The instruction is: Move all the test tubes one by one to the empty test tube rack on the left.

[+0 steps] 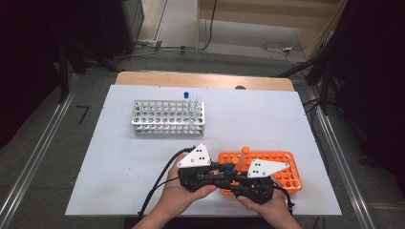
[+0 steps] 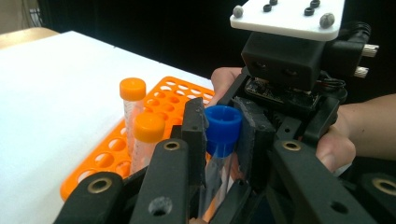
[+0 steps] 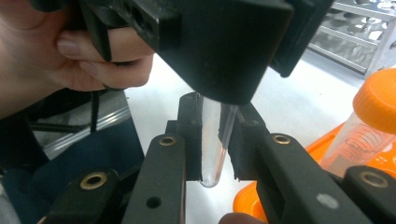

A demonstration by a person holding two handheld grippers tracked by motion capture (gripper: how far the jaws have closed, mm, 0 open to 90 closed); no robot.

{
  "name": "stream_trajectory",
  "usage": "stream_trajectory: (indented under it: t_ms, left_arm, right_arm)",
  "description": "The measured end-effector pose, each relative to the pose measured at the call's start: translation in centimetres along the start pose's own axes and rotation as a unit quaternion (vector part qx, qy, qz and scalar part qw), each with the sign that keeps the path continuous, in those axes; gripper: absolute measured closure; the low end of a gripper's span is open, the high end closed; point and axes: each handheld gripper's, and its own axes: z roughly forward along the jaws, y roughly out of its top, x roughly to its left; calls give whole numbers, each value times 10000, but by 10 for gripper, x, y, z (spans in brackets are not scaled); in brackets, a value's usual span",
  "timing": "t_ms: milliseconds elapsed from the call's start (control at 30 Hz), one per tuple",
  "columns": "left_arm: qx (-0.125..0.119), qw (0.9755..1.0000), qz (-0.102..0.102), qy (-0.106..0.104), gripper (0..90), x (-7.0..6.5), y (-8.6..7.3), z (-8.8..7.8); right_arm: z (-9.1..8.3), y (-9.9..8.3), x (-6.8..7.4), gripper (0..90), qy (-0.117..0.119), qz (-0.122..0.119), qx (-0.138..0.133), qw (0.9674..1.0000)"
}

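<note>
1. Blue-capped test tube [image 2: 221,140]: a clear tube with a blue screw cap, held in the air between the two grippers, just above the left end of the orange rack [image 1: 286,177] at the near edge of the table [image 1: 119,157].
2. The left gripper [image 2: 223,128] has its jaws pressed against the blue cap, one pad on each side. In the high view it sits at [image 1: 224,171], facing the other gripper.
3. The right gripper [image 3: 215,140] is clamped on the tube's clear body, with the rounded bottom sticking out just below the pads. The left gripper's black housing hangs right over it.
4. Step in hand, as I judge it: uncapping. One gripper steadies the glass while the other has taken hold of the cap, so both are closed on the same tube.
5. The next move probably calls for twisting the cap relative to the body while the right gripper keeps the tube from turning, then lifting the cap straight off along the tube's axis.
6. Two orange-capped tubes [image 2: 140,135] stand upright in the orange rack close by, so the twist needs to stay clear of them.
7. A metal rack [image 1: 167,117] farther back, well apart, holds another blue-capped tube [image 1: 186,98] at its right end.
</note>
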Motion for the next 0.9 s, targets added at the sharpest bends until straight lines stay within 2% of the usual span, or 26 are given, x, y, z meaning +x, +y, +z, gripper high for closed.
stream_trajectory:
  t_ms: [167,200,300,567,600,633,733,900]
  left_arm:
    - [-118,9999,-4,51,764,1,2,-4]
    - [-181,9998,-42,44,765,4,3,-8]
    - [-256,9995,-64,157,765,7,5,-13]
    - [-348,9986,-113,383,765,18,3,-26]
    - [-334,9986,-109,399,765,20,2,-27]
    - [-330,9982,-136,481,766,24,1,-28]
    - [-364,9976,-190,559,766,27,1,-30]
    - [-437,9953,-209,833,766,34,-1,-35]
  right_arm:
    - [-2,0,0,675,20,-23,-79,10000]
    - [-4,0,-1,581,-36,-41,-88,9999]
    - [-10,0,-3,512,-4,-19,-165,9999]
    - [-33,-1,-10,327,-378,-94,-421,9984]
    - [-33,-1,-10,327,-378,-94,-421,9984]
    - [-38,-1,-13,283,-490,-43,-467,9977]
    - [-45,-1,-18,257,-530,27,-573,9969]
    - [-58,-4,-25,194,-633,125,-705,9954]
